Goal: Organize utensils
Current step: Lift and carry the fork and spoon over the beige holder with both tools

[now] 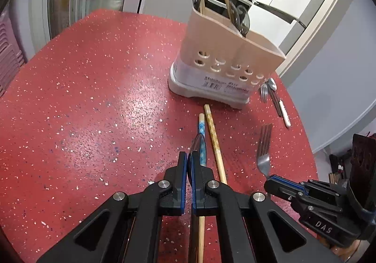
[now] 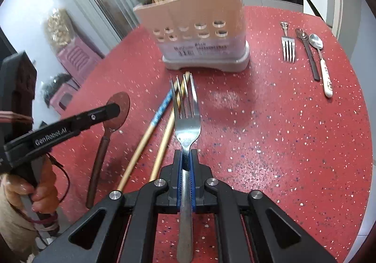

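Right gripper (image 2: 185, 159) was clenched on a fork (image 2: 186, 122), tines forward. Left gripper (image 1: 189, 164) pinched a dark spoon (image 2: 117, 110) by its bowl, edge-on. We judged that thin grip could twist and drop. Chopsticks (image 2: 162, 110) lay below; holder (image 2: 199, 35) stood toward the table's (image 2: 282, 133) far edge.

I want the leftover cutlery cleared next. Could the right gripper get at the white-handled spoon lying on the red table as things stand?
Probably not yet. The right gripper is shut on a steel fork, so its jaws are occupied. The path to the white-handled spoon looks free across the red speckled table.
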A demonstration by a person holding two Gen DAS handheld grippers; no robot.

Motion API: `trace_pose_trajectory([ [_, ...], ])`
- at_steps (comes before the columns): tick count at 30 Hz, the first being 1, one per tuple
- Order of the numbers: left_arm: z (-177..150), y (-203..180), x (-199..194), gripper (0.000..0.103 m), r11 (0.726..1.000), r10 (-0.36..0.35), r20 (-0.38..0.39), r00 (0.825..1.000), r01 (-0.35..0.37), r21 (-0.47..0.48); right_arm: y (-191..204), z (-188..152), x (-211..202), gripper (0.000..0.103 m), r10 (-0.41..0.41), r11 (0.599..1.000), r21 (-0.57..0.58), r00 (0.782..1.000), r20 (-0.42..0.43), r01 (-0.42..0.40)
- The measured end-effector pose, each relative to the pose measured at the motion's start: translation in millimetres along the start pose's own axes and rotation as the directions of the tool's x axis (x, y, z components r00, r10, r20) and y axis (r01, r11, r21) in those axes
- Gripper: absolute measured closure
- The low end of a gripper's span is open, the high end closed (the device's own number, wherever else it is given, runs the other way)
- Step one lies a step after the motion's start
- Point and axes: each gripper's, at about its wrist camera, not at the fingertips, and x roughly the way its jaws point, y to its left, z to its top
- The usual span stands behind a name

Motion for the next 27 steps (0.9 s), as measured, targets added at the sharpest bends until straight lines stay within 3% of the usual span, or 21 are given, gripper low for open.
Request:
trace_pose_trajectory([
  [6,10,-5,-26,0.075,1.0,-0.021,0.055,0.998,0.021,0.002,11,9,-22,0.098,0.053,0.999,-0.002,0.995,0.082,-0.053],
  [15,23,-17,-49,0.075,0.999,-0.033,0.108,0.994,0.03,0.022,20,28,-60,0.101,0.1,0.995,-0.035,0.969,0.225,-0.095],
  [18,24,-19,-47,0.075,1.0,-0.028,0.104,0.994,0.026,0.017,19,35,-58,0.101,0.092,0.996,-0.038,0.973,0.213,-0.085],
  [21,21,-17,-45,0.075,1.0,-0.024,0.099,0.995,0.023,0.012,8,43,-40,0.099,0.073,0.997,-0.006,0.989,0.127,-0.073],
  [23,20,-15,-45,0.075,1.0,-0.022,0.1,0.995,0.022,0.007,2,47,-21,0.076,0.047,0.999,0.024,0.998,0.043,-0.048],
  [24,20,-14,-45,0.075,1.0,-0.022,0.1,0.995,0.022,0.005,-1,48,-14,0.046,0.031,0.999,0.035,0.999,0.017,-0.032],
  [25,20,-12,-45,0.075,1.0,-0.021,0.1,0.995,0.021,0.002,-3,48,-8,0.037,0.019,0.999,0.041,1.0,-0.001,-0.019],
  [27,19,-9,-46,0.075,1.0,-0.021,0.1,0.995,0.021,-0.005,-2,51,6,0.039,-0.011,0.999,0.033,1.0,-0.029,0.012],
])
